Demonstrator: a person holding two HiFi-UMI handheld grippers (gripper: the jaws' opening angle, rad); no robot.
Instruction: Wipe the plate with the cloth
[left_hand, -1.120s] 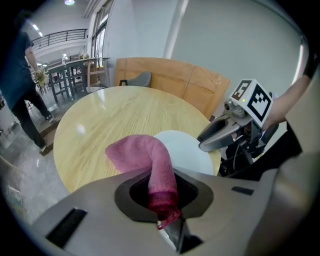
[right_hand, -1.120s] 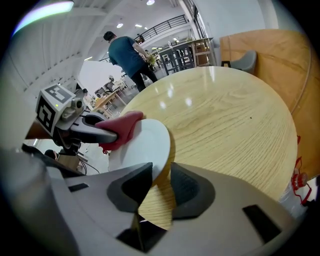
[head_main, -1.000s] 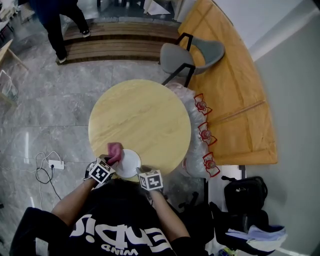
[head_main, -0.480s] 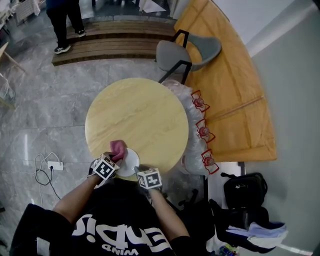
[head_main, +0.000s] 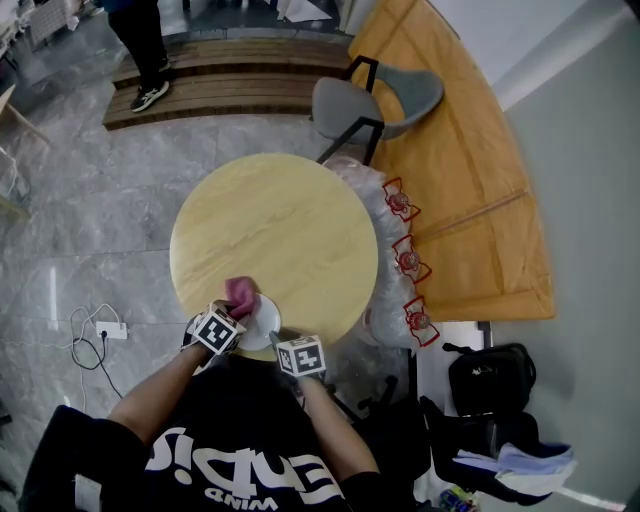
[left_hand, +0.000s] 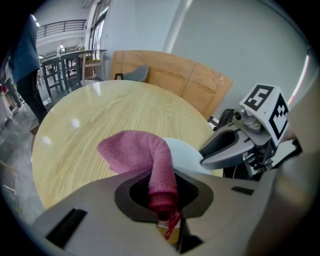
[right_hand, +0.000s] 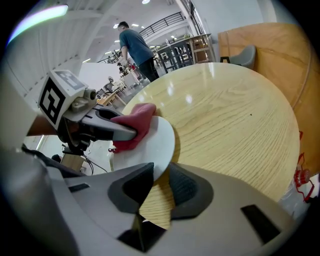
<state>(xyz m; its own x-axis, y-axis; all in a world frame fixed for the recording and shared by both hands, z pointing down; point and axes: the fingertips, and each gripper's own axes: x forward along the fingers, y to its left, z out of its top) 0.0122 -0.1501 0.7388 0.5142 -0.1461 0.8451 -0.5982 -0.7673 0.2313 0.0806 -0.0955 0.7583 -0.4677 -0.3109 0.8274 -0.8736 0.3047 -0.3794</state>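
A white plate sits at the near edge of the round wooden table. My left gripper is shut on a pink cloth. In the left gripper view the cloth trails out of the jaws onto the table and the plate's left side. My right gripper is at the plate's near rim. In the right gripper view that rim fills the gap at the gripper's tips; its jaws have just been closing on it. The cloth lies on the plate under the left gripper.
A grey chair stands beyond the table. A wooden bench and plastic-wrapped items lie to the right. A black bag and a power strip are on the floor. A person stands far back.
My left gripper has moved right with the cloth, further over the plate. The right gripper has stayed at the plate's rim. The person at the back has stepped along.
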